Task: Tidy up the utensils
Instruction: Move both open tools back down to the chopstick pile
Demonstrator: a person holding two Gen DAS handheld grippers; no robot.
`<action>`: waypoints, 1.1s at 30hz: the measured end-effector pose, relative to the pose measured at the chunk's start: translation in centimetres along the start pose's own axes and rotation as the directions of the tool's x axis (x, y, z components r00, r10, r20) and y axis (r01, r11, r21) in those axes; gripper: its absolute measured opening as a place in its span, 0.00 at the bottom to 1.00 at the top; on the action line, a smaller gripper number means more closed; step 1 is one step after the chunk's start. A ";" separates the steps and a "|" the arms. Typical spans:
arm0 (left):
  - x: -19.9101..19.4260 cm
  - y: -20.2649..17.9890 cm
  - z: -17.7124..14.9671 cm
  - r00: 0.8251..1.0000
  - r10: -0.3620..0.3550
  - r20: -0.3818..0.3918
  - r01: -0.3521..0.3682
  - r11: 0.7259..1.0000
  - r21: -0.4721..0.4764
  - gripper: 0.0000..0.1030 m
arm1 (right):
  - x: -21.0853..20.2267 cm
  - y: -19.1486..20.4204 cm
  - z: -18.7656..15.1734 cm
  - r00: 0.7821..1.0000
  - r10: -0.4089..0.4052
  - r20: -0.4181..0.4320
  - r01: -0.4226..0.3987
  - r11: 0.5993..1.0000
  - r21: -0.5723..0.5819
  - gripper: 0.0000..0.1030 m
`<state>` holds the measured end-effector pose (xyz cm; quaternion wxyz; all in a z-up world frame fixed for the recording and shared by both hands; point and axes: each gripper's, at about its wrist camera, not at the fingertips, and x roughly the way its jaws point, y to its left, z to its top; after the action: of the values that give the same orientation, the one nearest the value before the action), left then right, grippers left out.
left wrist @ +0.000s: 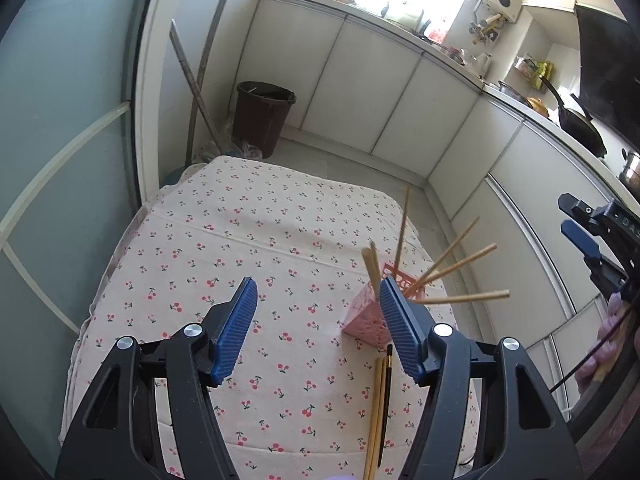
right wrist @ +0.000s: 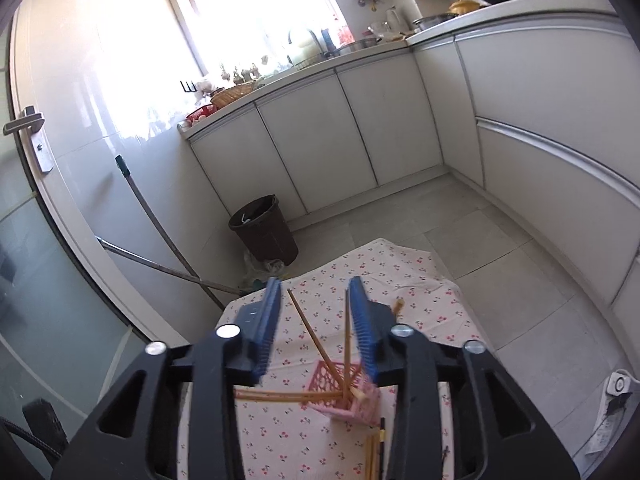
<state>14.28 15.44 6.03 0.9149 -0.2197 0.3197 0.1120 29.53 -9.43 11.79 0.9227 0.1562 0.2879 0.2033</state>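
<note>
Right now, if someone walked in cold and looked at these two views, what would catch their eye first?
Probably the pink lattice holder on the cherry-print tablecloth, with wooden chopsticks fanning out of it at odd angles. A few more chopsticks lie flat on the cloth just in front of it. The left gripper and the right gripper are both open and empty above the table.

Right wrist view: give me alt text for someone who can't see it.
The open right gripper hangs empty above a pink holder of splayed wooden chopsticks on a cherry-print tablecloth. More chopsticks lie beside the holder.
</note>
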 end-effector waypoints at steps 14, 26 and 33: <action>3.3 -5.3 -5.1 0.988 0.022 -0.155 0.002 0.989 0.151 0.93 | -1.7 -5.9 -10.0 0.934 -0.215 -0.285 0.204 0.977 -0.067 0.85; 11.1 -4.6 -9.2 0.887 0.045 -0.459 -0.017 0.998 0.066 0.93 | -0.1 -13.2 -16.5 0.805 -0.166 -0.570 0.262 0.961 0.091 0.93; 15.8 -4.5 -10.8 0.824 0.081 -0.561 -0.090 0.996 0.011 0.93 | -0.5 -18.0 -18.2 0.778 0.001 -0.628 0.292 0.884 0.364 0.93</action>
<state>22.22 7.34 -10.07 0.7730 -0.2358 0.5826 0.0862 23.48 -22.18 -9.63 0.7319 0.2637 0.6206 0.0979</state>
